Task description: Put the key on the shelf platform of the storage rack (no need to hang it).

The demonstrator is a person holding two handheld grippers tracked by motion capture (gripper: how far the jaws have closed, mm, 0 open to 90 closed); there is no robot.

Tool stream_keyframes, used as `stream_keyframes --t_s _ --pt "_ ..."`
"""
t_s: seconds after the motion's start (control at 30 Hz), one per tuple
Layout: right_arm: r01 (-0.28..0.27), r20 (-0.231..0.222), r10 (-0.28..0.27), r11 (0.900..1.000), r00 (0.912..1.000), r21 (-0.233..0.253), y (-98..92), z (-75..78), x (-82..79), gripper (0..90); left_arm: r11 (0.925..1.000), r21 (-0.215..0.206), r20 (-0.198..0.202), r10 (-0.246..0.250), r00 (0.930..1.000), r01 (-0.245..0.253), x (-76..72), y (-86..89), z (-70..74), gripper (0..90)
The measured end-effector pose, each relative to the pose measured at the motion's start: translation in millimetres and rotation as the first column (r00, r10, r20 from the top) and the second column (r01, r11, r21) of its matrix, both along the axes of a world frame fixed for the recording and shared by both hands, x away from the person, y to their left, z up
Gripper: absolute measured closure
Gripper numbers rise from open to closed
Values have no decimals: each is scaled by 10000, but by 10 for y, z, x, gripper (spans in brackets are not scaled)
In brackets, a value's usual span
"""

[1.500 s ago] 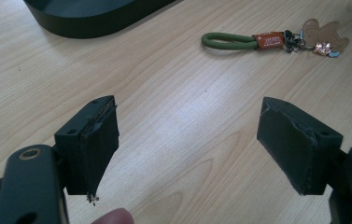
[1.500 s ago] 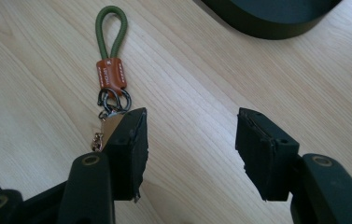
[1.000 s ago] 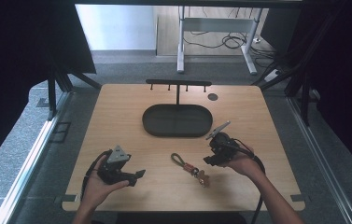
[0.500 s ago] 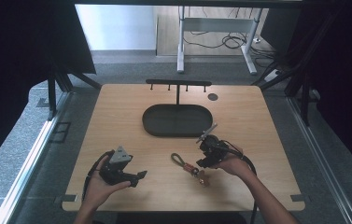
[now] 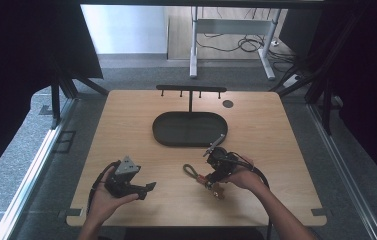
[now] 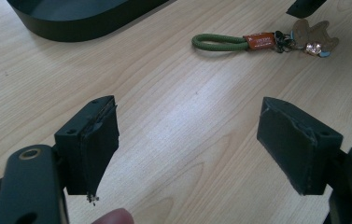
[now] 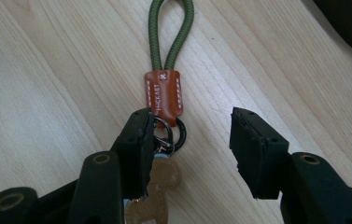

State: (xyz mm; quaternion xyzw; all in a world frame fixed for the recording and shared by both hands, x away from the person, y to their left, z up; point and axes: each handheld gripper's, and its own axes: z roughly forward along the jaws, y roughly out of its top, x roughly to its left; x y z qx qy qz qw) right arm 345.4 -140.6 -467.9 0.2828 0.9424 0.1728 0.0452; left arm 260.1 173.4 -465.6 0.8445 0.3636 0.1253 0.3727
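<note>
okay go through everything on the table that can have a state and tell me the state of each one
Keychain: flat on the table, ungripped.
Right gripper: open, jaws around the keychain's ring end.
Left gripper: open, empty, above bare wood.
Oval tray: empty.
Hook rack: upright, nothing hanging.

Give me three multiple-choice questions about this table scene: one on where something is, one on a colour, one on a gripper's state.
1. Where does the keychain lie?
A. in the tray
B. on the bare tabletop, nearer the person than the tray
C. hanging from the rack

2. What colour is the cord loop?
A. olive green
B. blue
C. white

3. How does the right gripper stand?
A. shut on the tab
B. open over the key rings
C. lying in the tray

Answers: 1 B, the high view shows it on wood short of the black oval tray. 2 A, green above the orange tab. 3 B, its jaws stand apart.
</note>
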Motion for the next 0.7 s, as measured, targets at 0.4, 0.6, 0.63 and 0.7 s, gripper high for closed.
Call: stream_keyframes --t_s 0.4,0.6,0.63,0.7 --pt "-648 -191 640 9970 9978 -425 191 -134 -1 504 10000 30 -20 -60 10000 60 -3 -3 2 211" --pt "-736 -331 716 9951 9969 -660 302 -227 1 505 10000 48 -24 -38 10000 38 -3 -1 1 211" --pt "-771 -337 749 9946 9966 -696 319 -244 0 505 10000 56 -19 -63 10000 63 -3 -6 0 210" --pt "-841 -372 812 9931 9960 -819 342 -267 0 513 9999 91 -29 -127 9999 128 -2 -15 -1 211"
